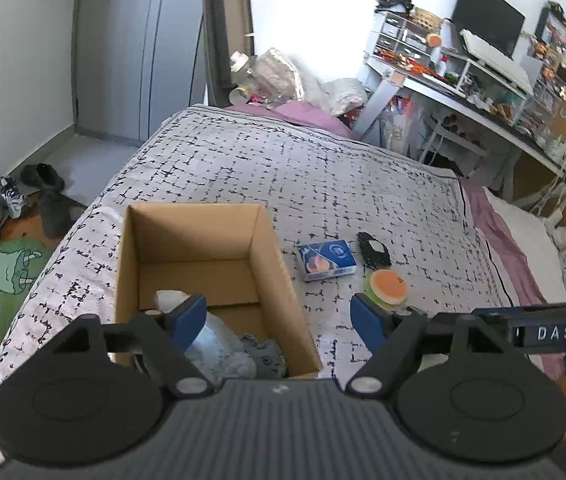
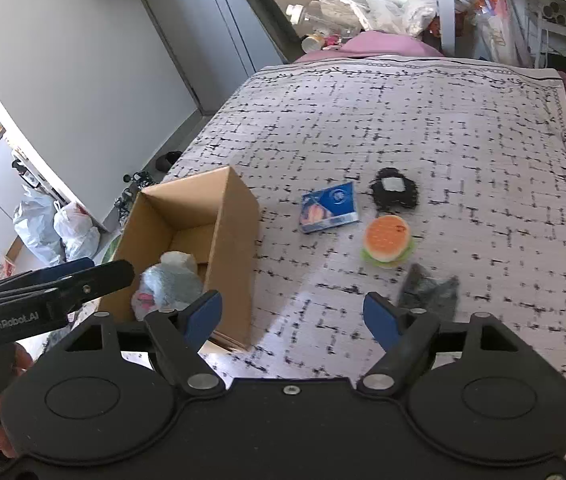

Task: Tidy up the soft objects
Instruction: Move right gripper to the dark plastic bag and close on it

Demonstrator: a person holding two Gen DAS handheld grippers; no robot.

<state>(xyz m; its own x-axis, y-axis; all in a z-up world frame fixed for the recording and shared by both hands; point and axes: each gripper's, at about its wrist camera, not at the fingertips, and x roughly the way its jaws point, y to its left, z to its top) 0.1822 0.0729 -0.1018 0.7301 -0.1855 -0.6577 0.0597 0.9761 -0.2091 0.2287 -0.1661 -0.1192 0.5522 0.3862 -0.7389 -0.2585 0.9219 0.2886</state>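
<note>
Left hand-held gripper [image 2: 83,280] reads "GenRobot.AI"; right [image 1: 555,332] "DAS".

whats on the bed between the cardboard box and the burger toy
Mostly bare bedspread. The blue packet lies a little beyond the line from the cardboard box to the burger toy, apart from both. The right wrist view shows it best.

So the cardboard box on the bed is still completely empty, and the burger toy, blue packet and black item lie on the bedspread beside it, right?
Not quite: the cardboard box is not empty. The right wrist view shows soft, pale bundled items already inside it. The burger toy, blue packet and black item do lie on the bedspread beside it.
</note>
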